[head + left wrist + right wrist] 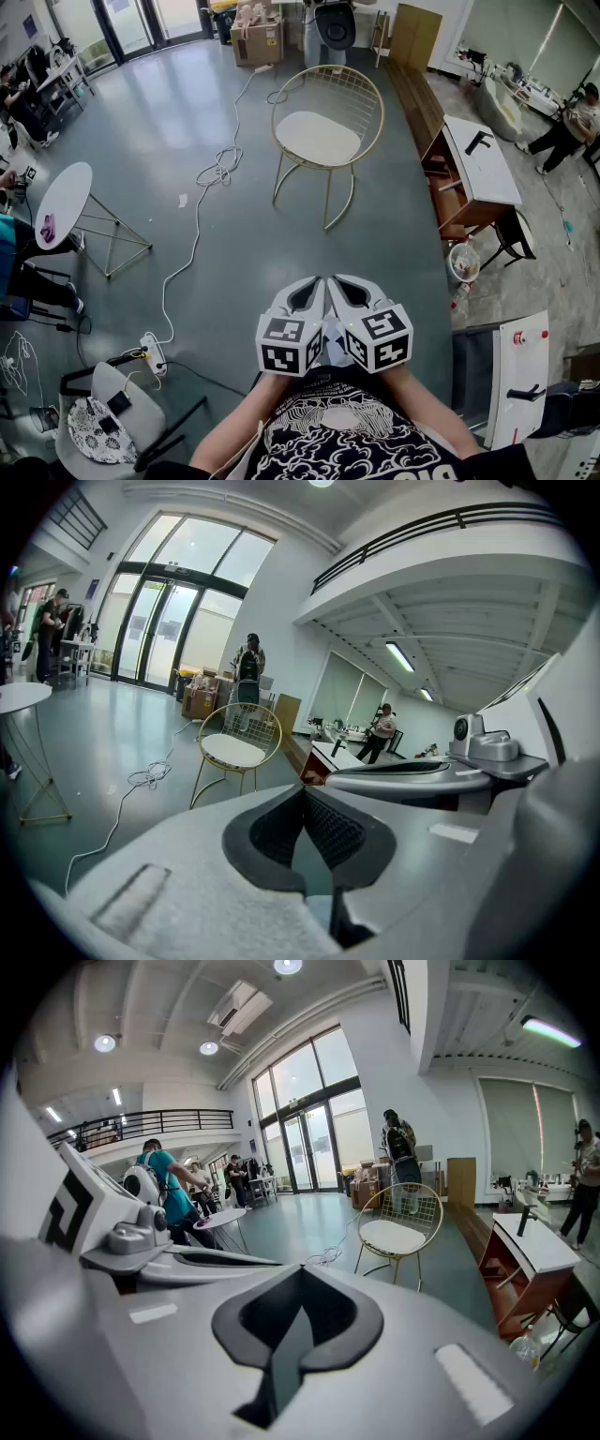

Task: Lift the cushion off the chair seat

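The gold wire chair (328,112) stands well ahead of you across the open floor, and the pale cushion (317,137) lies flat on its seat, untouched. Your left gripper (312,284) and right gripper (341,283) hang side by side close to your body, each with its fingers pressed together on nothing. The step in hand looks like the approach: walk up square to the chair's open front, spread the fingers wide before you reach in, and take the cushion by its near edge, one gripper at each side, so it lifts level.

The grey floor (225,253) is smooth, but a white cable (199,202) trails across it left of your path. A wooden counter (473,173) stands right of the chair, a round counter (64,202) far left.
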The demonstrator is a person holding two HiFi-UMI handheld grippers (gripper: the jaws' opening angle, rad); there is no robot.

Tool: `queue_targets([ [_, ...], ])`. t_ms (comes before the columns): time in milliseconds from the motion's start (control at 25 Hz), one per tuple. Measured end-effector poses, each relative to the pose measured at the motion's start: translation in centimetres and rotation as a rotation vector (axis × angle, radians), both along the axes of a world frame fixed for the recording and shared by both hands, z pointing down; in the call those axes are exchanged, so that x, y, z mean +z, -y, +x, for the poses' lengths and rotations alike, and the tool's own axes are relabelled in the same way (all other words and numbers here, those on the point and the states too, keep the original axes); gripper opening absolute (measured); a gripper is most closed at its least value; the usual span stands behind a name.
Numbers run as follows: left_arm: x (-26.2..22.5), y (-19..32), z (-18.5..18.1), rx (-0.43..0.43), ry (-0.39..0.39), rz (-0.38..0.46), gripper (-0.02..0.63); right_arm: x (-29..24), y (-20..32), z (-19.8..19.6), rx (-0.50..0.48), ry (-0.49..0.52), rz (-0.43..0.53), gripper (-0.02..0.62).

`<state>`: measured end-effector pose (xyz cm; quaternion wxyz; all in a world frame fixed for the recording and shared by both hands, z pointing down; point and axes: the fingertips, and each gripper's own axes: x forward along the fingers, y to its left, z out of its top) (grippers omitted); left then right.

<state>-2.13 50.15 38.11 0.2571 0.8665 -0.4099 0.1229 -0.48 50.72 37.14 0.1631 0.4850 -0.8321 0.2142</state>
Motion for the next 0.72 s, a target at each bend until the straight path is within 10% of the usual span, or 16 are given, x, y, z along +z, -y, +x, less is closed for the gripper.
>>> queue_targets([
  [720,2.0,6.5,1.8,0.024,0.036,-0.029,-0.011,1.7,6.9,1.8,0.029,0.057,-0.020,-0.005],
])
